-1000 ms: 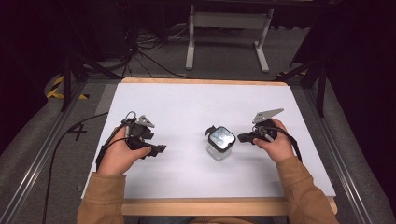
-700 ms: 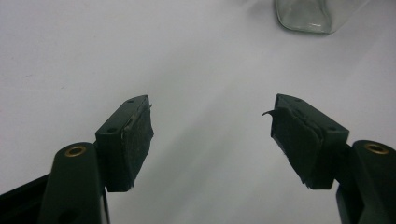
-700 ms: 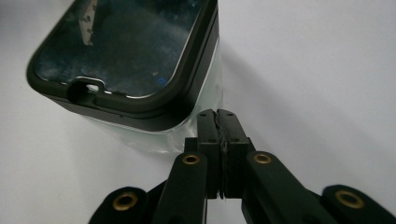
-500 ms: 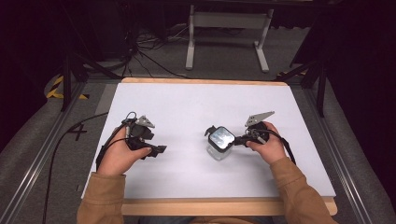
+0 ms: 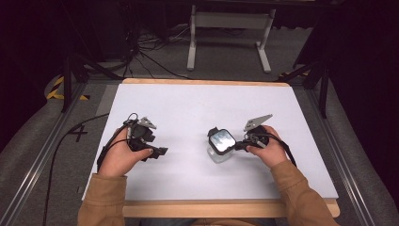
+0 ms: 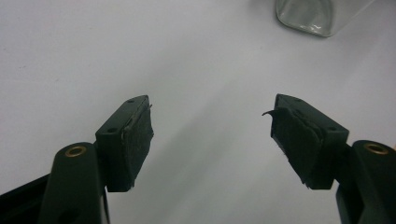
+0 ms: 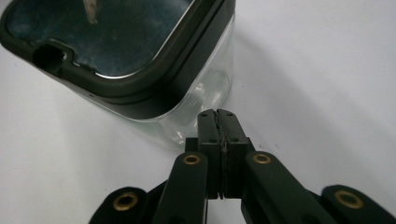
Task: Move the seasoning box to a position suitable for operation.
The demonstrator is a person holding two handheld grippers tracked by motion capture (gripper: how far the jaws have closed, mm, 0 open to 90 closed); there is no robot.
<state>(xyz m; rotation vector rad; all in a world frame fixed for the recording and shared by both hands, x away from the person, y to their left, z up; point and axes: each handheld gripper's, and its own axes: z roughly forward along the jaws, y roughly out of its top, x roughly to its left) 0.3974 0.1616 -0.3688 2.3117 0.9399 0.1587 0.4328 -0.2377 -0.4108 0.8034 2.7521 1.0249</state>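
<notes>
The jar (image 5: 220,146) stands on the table (image 5: 197,103) (right of centre), left gripper (image 5: 157,151) well left.

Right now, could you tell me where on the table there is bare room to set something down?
The far half of the white table is bare, from the far edge down to the grippers. A narrower bare strip lies between the left gripper and the glass container. It is crowded near the right gripper, whose shut jaws sit right beside the container's wall.

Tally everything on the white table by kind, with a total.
Clear glass square container with dark-rimmed lid: 1
Black two-jaw grippers, left and right: 2
Total: 3
</notes>
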